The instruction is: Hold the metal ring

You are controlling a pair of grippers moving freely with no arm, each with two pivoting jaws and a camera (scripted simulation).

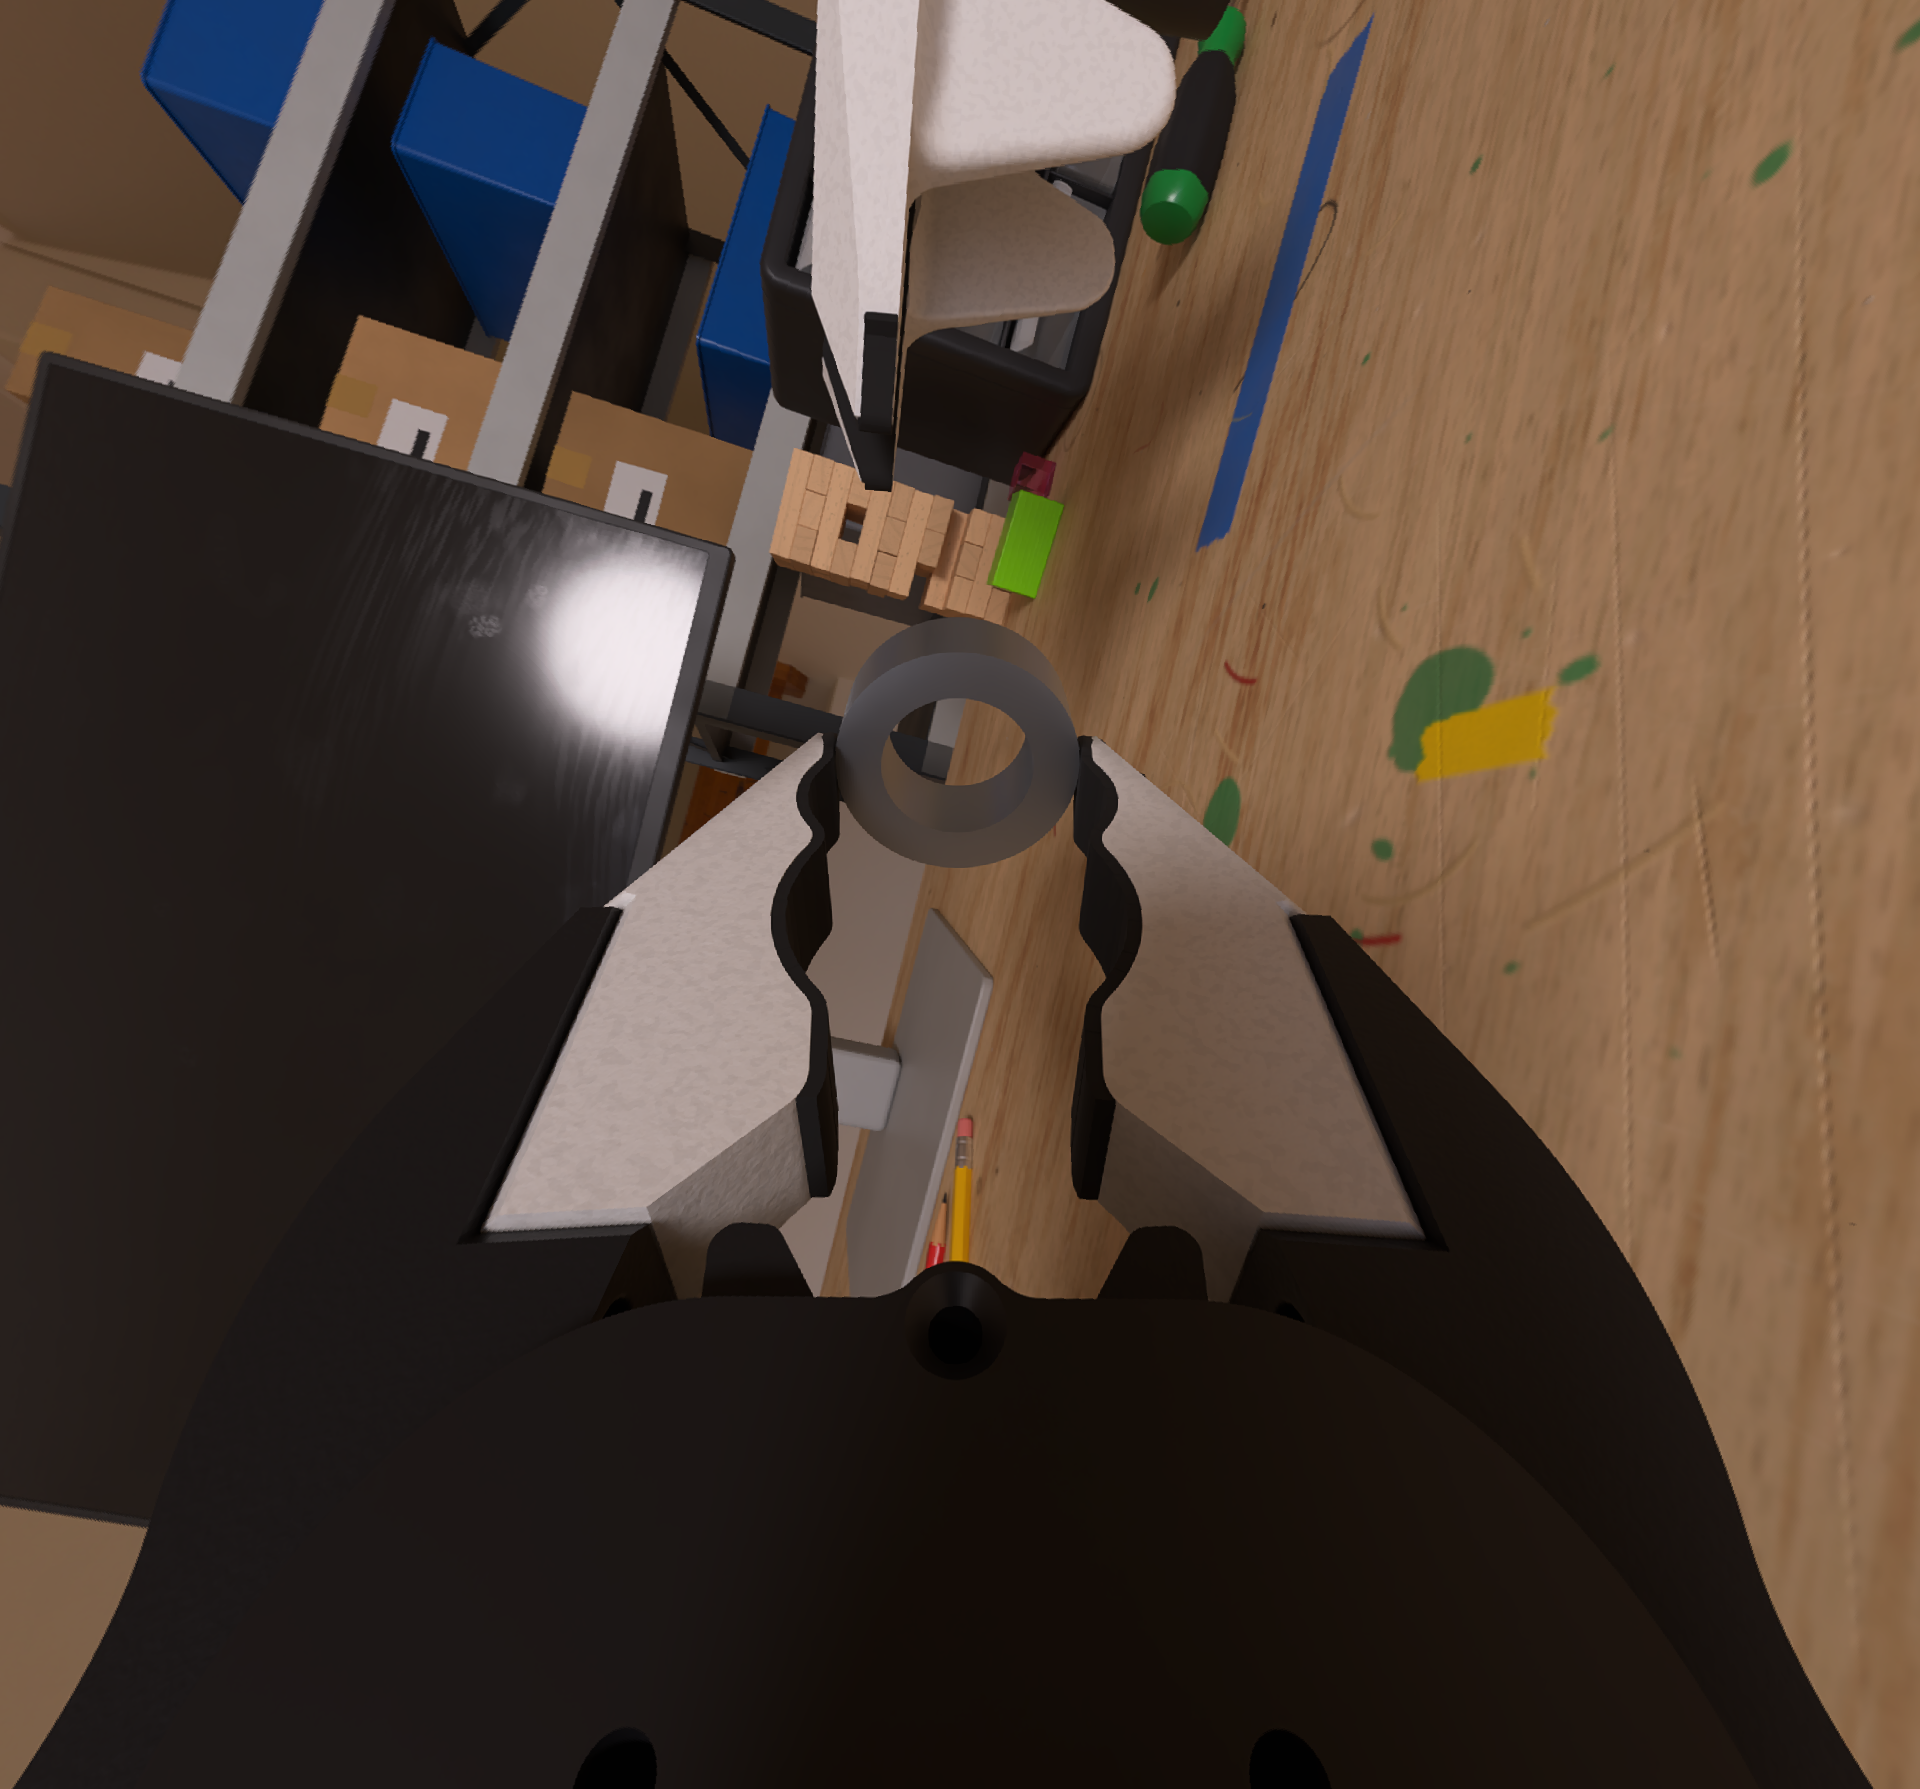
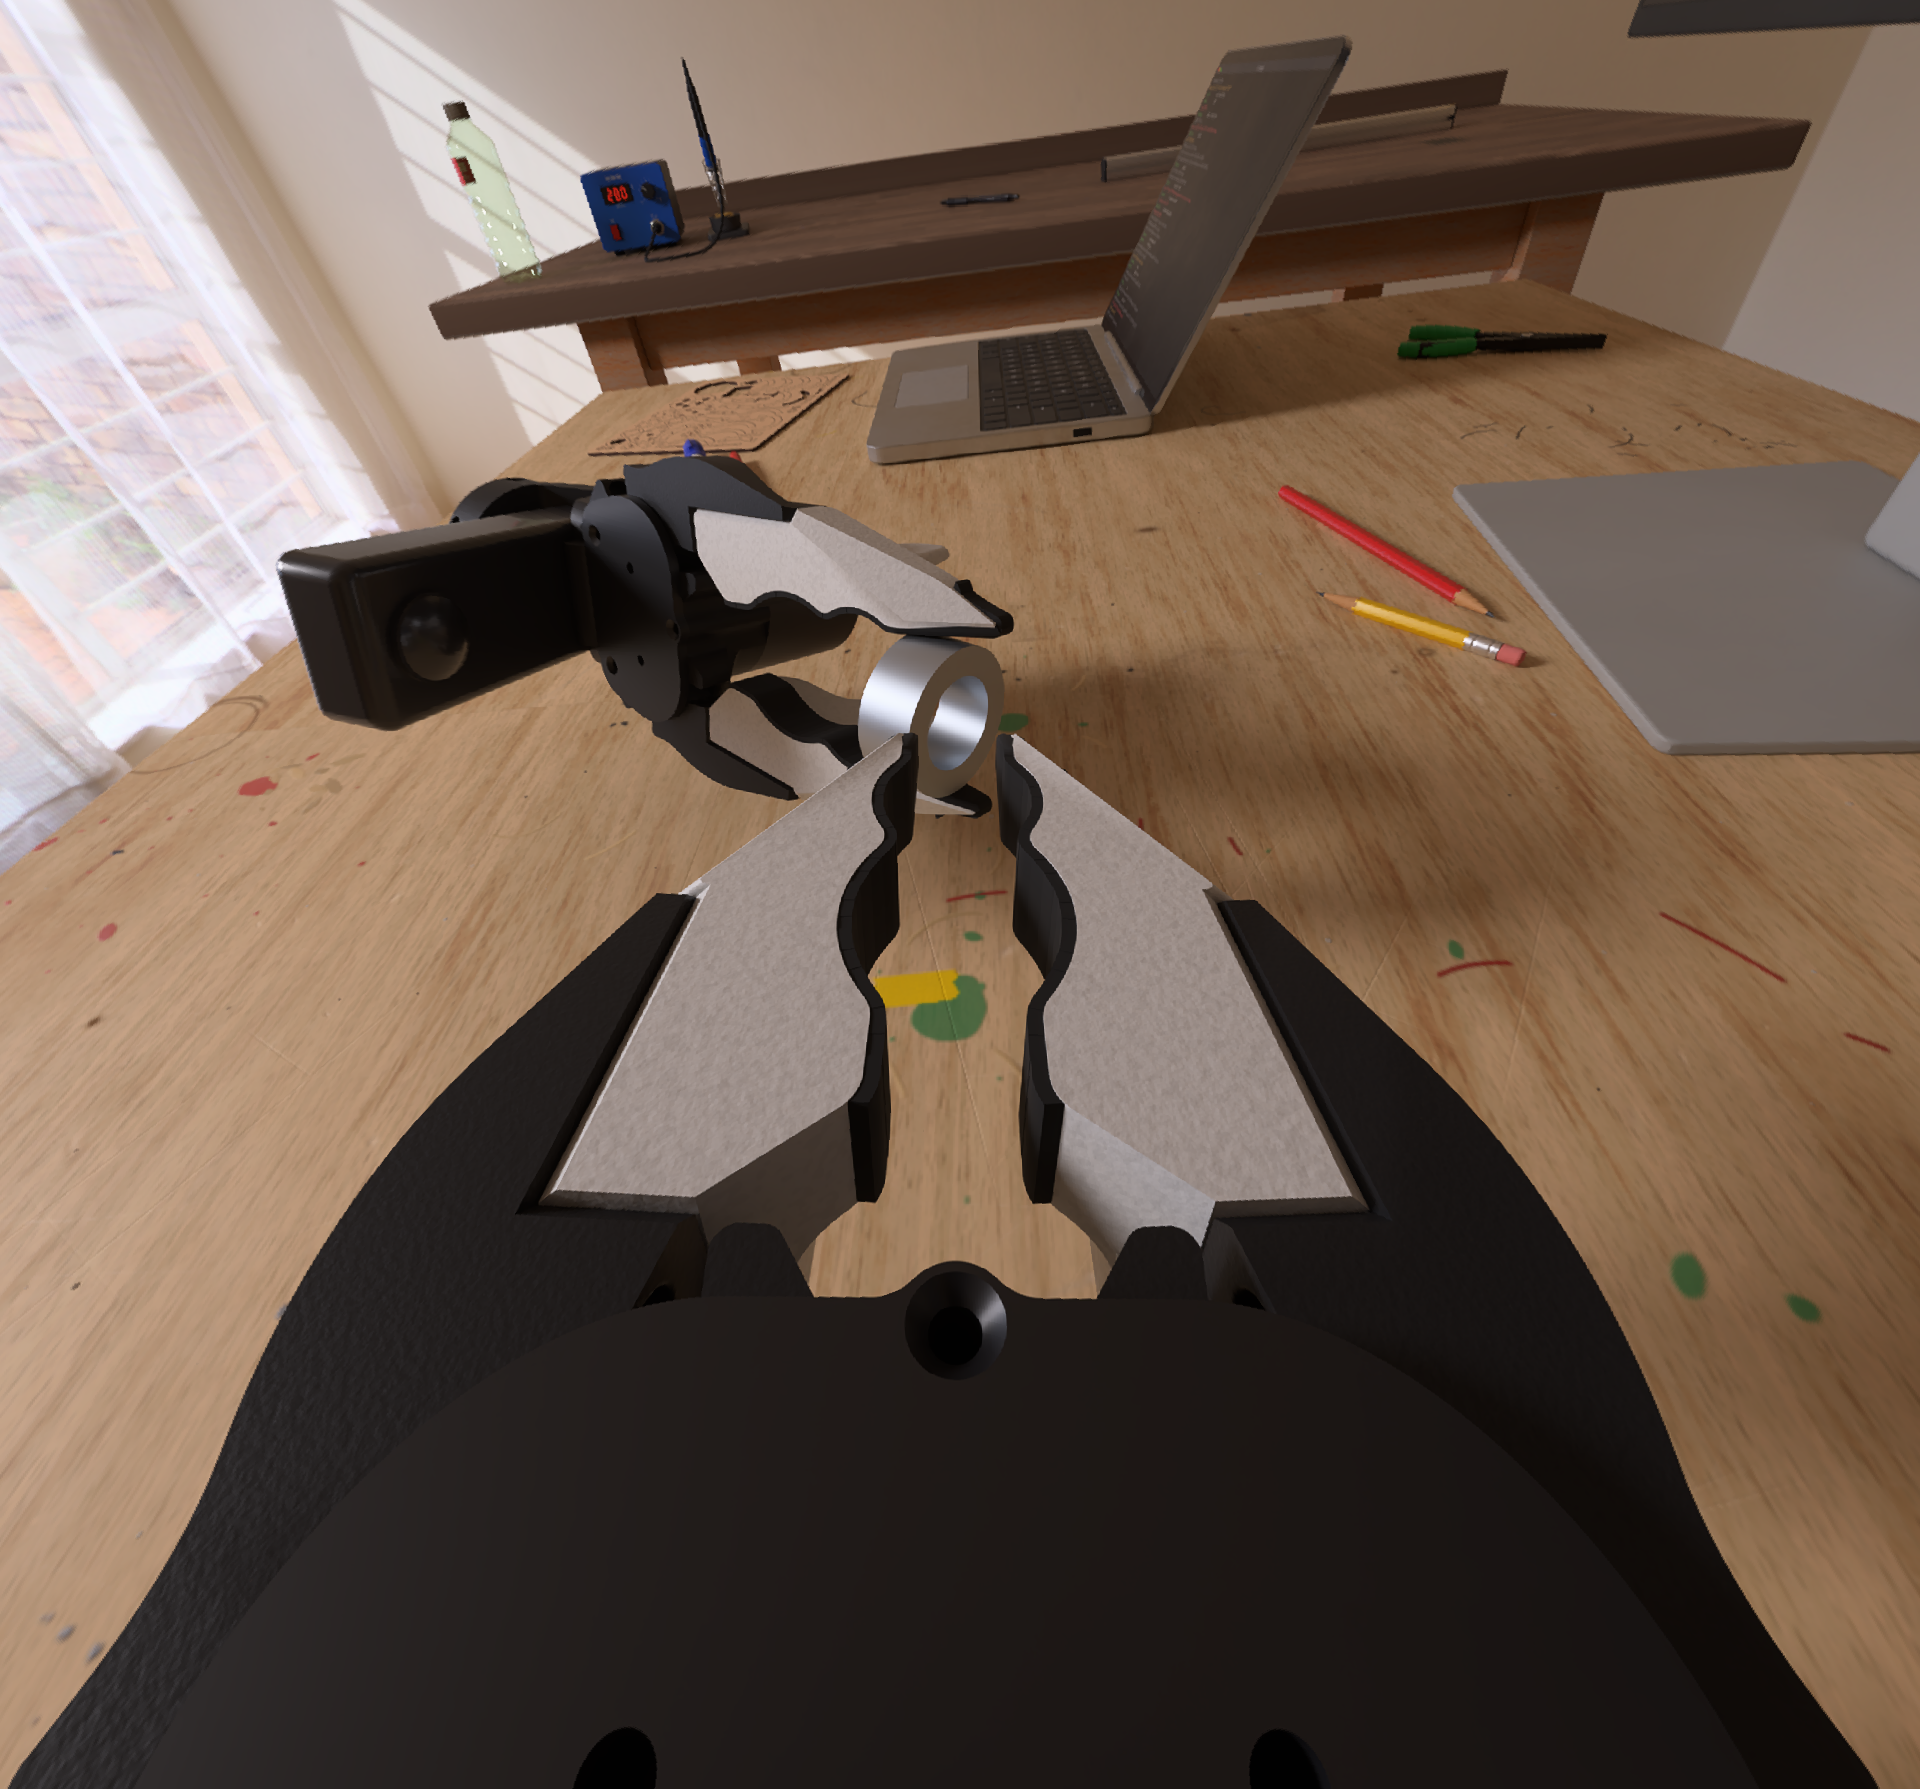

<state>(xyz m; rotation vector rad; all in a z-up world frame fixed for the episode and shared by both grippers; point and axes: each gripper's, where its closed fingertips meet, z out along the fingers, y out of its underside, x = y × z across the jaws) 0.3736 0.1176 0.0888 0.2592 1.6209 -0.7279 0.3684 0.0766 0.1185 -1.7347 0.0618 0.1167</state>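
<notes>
In the right wrist view, a window with sheer curtains (image 2: 114, 451) fills the far left. Next to it, above a paint-flecked wooden table (image 2: 312, 960), the left gripper (image 2: 961, 700) reaches in sideways, its two fingers clamped on the outer wall of the metal ring (image 2: 904, 700) — one finger above it, one below, the ring lifted clear of the table. The right gripper (image 2: 954, 752) points at the ring from the near side; its fingertips sit at the ring's near rim with a narrow gap between them, and I cannot tell whether they grip it. Farther right stand an open laptop (image 2: 1049, 378), a red pencil (image 2: 1371, 544) and a yellow pencil (image 2: 1423, 630), then a grey slab (image 2: 1704, 596) at the edge.

In the left wrist view, a dark monitor (image 1: 312, 856) is at left; the left gripper (image 1: 956, 789) holds the ring (image 1: 956, 804) at its fingertips, bore facing the camera — the right gripper (image 1: 883, 451) hangs above, tips near some wooden blocks (image 1: 883, 534).
</notes>
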